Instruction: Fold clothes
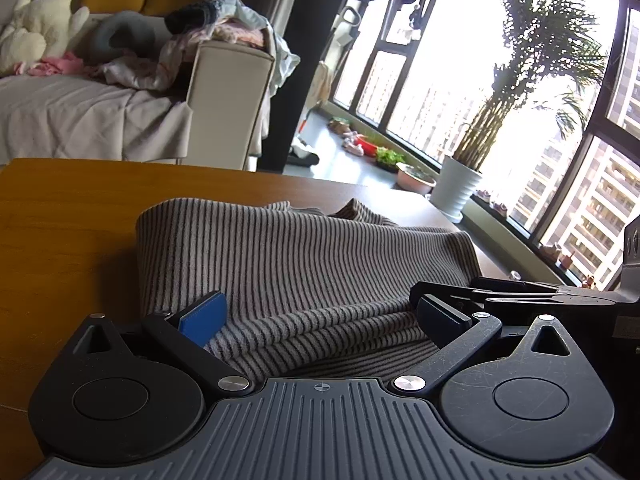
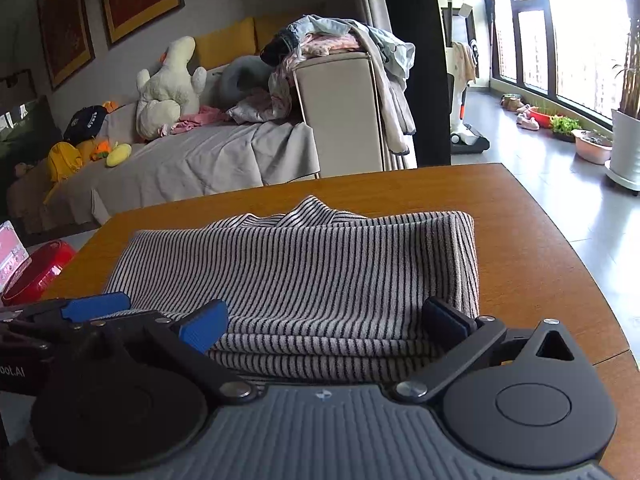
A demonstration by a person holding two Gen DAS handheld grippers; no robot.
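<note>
The grey knitted garment with thin dark stripes (image 2: pixel 304 268) is lying on the brown wooden surface (image 2: pixel 532 248), already doubled over into a thick, roughly rectangular bundle: several stacked layers are showing along its near edge, and one side is forming a neat rolled fold. At the far edge a pointed flap of the same fabric is poking up untidily, so the folding is looking well advanced but, by my judgement, not quite finished; a last fold or some smoothing is probably remaining. More clothes are lying heaped on the arm of the beige sofa (image 2: pixel 340 112) behind, so further pieces may be waiting.

The left tongs (image 1: pixel 320 316) are standing wide open at the near edge of the bundle, the blue pad resting on the cloth at one side and the dark pad pressing against the layered edge at the other, gripping nothing. The right tongs (image 2: pixel 324 324) are sitting just beside them, likewise spread wide, the stacked near edge lying between the two pads without being pinched. Each pair is showing at the margin of the other's view.
</note>
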